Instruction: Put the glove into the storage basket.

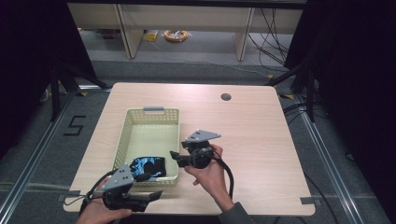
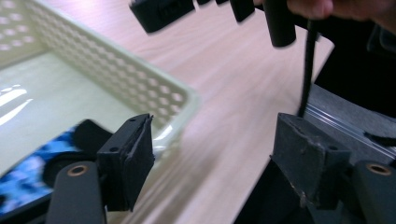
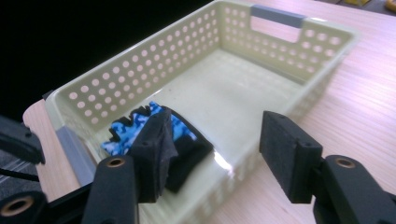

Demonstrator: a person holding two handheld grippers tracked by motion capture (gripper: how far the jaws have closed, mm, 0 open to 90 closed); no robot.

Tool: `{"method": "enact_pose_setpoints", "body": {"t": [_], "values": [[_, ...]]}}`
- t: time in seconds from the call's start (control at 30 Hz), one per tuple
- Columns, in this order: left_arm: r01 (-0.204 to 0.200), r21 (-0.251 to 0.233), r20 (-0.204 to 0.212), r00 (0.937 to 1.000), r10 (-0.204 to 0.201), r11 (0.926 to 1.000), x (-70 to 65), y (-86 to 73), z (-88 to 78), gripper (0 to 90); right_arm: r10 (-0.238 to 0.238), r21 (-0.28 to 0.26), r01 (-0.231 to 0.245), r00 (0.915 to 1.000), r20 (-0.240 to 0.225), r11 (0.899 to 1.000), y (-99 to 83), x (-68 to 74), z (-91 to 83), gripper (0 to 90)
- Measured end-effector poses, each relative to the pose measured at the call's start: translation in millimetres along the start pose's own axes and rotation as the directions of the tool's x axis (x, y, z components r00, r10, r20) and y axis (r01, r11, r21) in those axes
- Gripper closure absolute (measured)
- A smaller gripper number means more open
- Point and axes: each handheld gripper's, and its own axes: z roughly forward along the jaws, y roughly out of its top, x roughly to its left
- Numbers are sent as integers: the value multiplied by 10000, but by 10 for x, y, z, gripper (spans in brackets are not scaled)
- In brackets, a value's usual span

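Note:
A pale yellow perforated basket (image 1: 122, 135) with grey handles stands on the left half of the wooden table. At its near end lies a folded blue-camouflage and black fabric item (image 1: 148, 166), with nothing touching it. My left gripper (image 1: 152, 185) hovers at the basket's near corner by the table's front edge, jaws open and empty. In the left gripper view the jaws (image 2: 212, 135) straddle the basket's corner (image 2: 140, 79), the item (image 2: 42, 163) lying behind the left pad. My right gripper (image 1: 175, 157) sits just right of the basket, open; its view (image 3: 215, 140) looks over the basket (image 3: 140, 65) and item (image 3: 140, 123).
The table (image 1: 252, 140) has bare wood to the right of the basket and a round cable hole (image 1: 226, 97) near its far edge. Beyond it are shelf legs and a coil of yellow cable (image 1: 175, 35) on the floor. Dark curtains flank both sides.

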Motion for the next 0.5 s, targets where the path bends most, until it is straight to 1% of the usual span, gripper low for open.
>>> {"method": "enact_pose_setpoints", "body": {"t": [0.03, 0.07, 0.1, 0.13, 0.17, 0.2, 0.23, 0.27, 0.3, 0.33, 0.37, 0.4, 0.43, 0.47, 0.5], "values": [[0, 0, 0, 10000, 0, 10000, 0, 0, 0, 267, 24, 80, -25, 10000, 80, 10000, -25, -15, -73, 426], [-148, 19, -8, 9999, 148, 9999, -34, -6, 26, 267, 24, 80, -25, 10000, 80, 10000, -25, -15, -73, 426], [-198, 72, 40, 9998, 198, 9998, -64, -9, 46, 263, -20, -110, 22, 10000, 95, 9999, -82, -74, -194, 421], [-46, 129, 123, 9999, 45, 9999, -103, -26, 91, 261, 174, -253, -171, 9998, 117, 9995, -117, -95, -250, 420], [-96, 102, 198, 9998, 94, 9999, -110, -33, 114, 261, 242, -298, -241, 9997, 35, 9993, -149, -127, -303, 421], [-96, 102, 198, 9998, 94, 9999, -110, -33, 114, 260, 242, -298, -241, 9997, 35, 9993, -149, -127, -303, 421], [-231, 64, 244, 9994, 230, 9997, -110, -39, 132, 260, 505, -300, -504, 9987, 36, 9983, -190, -133, -343, 420], [-224, 217, 89, 9997, 222, 9995, -116, -44, 134, 260, 434, -215, -435, 9990, -49, 9988, -260, -205, -389, 420], [-106, 45, 254, 9996, 105, 9999, -127, -59, 163, 260, 499, -231, -498, 9987, 33, 9985, -292, -226, -415, 420], [-48, -1, 200, 9998, 48, 10000, -131, -65, 168, 260, 584, -305, -582, 9983, 63, 9978, -317, -229, -430, 421], [-48, -1, 200, 9998, 48, 10000, -131, -65, 168, 260, 584, -305, -582, 9983, 63, 9978, -317, -229, -430, 421], [-99, -1, 235, 9997, 99, 10000, -126, -73, 168, 260, 509, -267, -508, 9987, 23, 9984, -343, -259, -452, 421], [-138, 45, 229, 9996, 137, 9999, -125, -79, 163, 260, 600, -287, -600, 9982, -29, 9978, -380, -277, -475, 420], [-65, -76, 266, 9996, 67, 10000, -134, -88, 173, 258, 727, -240, -730, 9973, -127, 9970, -404, -290, -495, 421], [-229, 7, 326, 9992, 228, 9997, -125, -92, 168, 258, 1017, -183, -1018, 9948, -80, 9946, -428, -279, -521, 420]]}}
